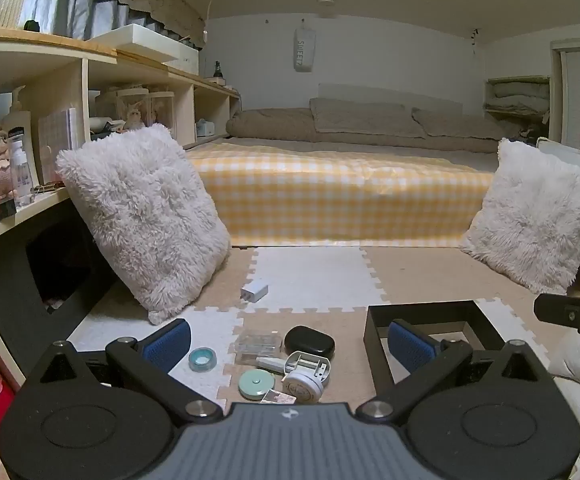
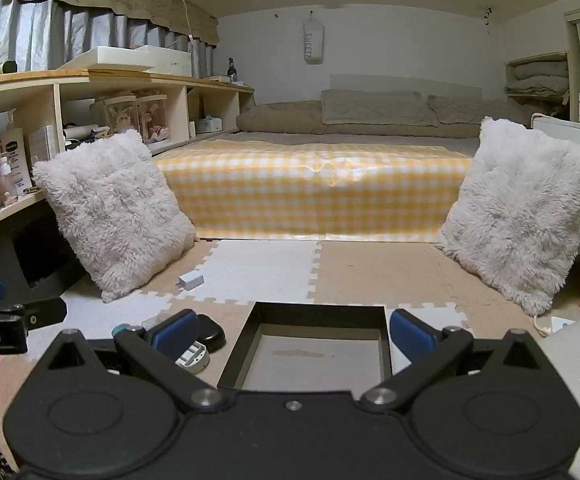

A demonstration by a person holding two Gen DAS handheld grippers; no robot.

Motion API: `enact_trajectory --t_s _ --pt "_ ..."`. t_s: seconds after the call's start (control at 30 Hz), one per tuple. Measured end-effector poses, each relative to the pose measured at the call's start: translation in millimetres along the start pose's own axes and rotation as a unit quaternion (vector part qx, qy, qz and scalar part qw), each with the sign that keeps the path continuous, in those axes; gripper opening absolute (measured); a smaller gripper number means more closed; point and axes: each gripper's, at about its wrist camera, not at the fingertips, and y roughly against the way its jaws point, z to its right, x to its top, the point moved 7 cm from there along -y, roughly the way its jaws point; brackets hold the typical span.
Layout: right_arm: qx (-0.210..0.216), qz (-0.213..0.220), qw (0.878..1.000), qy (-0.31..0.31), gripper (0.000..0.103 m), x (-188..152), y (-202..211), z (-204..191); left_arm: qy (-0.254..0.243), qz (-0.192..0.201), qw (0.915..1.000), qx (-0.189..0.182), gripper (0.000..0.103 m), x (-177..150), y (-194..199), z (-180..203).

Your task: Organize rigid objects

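A cluster of small items lies on the foam floor mat just left of the black tray (image 2: 310,350): a black case (image 1: 309,342), clear plastic box (image 1: 258,345), teal tape roll (image 1: 202,359), green round tin (image 1: 256,385) and white round container (image 1: 302,386). A white charger (image 1: 254,292) sits beyond the tray, to its left. The left tongs (image 1: 289,340) hover spread wide over the cluster, holding nothing; the right tongs (image 2: 293,334), equally spread and unladen, hang over the tray.

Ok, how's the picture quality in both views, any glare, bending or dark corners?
Left wrist view: fisheye bends the shelf, corners go black, dim warm light, mild sheen on the yellow checked cover. Right wrist view: same bending, brighter glare crease on that cover, the black tray sharp.
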Motion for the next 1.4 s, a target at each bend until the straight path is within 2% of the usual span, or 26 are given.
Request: enact_trajectory --t_s 1.4 --pt "-0.003 -0.002 1.000 0.004 0.103 -0.6 -1.1 -0.5 -0.003 -0.003 1.0000 0.000 0.103 -0.5 -0.1 0.1"
